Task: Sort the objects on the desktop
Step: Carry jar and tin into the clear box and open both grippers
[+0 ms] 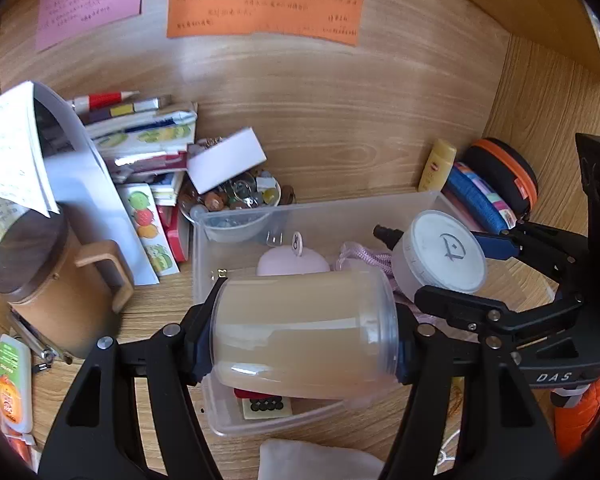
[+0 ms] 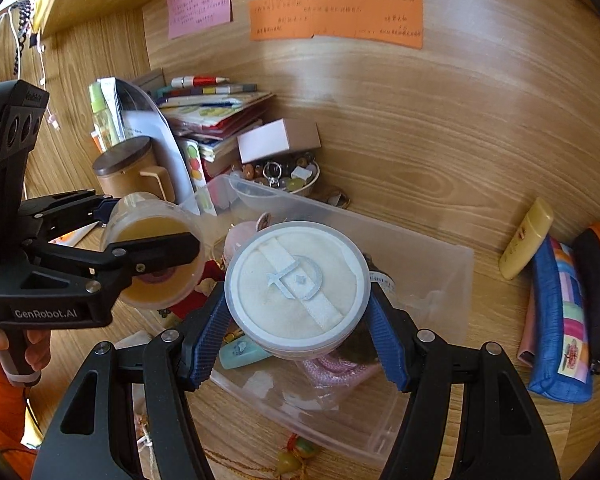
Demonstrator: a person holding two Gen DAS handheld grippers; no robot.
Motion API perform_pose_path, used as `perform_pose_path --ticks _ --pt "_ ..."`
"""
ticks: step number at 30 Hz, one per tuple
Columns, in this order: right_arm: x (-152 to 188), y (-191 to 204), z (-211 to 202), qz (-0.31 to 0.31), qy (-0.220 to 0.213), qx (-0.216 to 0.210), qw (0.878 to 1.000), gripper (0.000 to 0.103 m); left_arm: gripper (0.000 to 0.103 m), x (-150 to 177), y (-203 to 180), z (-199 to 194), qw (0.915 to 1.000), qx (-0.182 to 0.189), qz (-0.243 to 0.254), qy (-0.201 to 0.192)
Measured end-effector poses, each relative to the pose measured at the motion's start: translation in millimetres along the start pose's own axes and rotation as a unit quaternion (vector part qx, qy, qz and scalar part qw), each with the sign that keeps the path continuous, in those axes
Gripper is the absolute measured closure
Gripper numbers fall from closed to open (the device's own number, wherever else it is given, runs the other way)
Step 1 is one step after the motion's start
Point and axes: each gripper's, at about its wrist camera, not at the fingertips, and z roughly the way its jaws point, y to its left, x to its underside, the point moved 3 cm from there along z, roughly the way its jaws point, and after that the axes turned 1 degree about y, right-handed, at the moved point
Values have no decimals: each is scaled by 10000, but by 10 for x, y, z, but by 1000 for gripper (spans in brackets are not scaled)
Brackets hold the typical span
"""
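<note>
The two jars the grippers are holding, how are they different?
The amber jar in the left gripper lies sideways and looks yellow-brown; the puff jar in the right gripper faces its round top at the camera and looks white, with a ribbon. Both are clear-walled, round, and held over the clear bin.

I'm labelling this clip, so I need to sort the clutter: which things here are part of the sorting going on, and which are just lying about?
In play:
- amber jar in left hand-held gripper
- white puff jar in right hand-held gripper
- clear bin beneath both

Lying about:
- lidded mug
- blue pouch
- sticky notes
</note>
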Motion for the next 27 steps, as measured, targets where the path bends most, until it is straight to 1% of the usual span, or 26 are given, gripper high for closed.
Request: perform_pose_path --ticks 6,11,15,18,20,23,27 --pt "60 23 126 -88 155 51 9998 41 37 0 -1 137 9999 62 26 158" --pt "73 45 135 -196 132 101 9997 41 37 24 -11 243 9995 10 83 293" --pt "84 89 160 -354 129 208 9991 40 37 57 -22 310 9989 36 119 460" --pt "99 125 201 -375 218 147 9990 41 37 69 -31 336 9986 -15 156 498" --pt "112 122 244 -318 306 115 9990 41 37 61 -43 336 9984 -143 238 497" --pt "125 96 277 -231 397 24 9989 41 37 63 -53 341 9982 -183 275 502" --pt "130 96 283 -235 416 22 9989 41 37 64 -65 361 9978 -215 334 525"
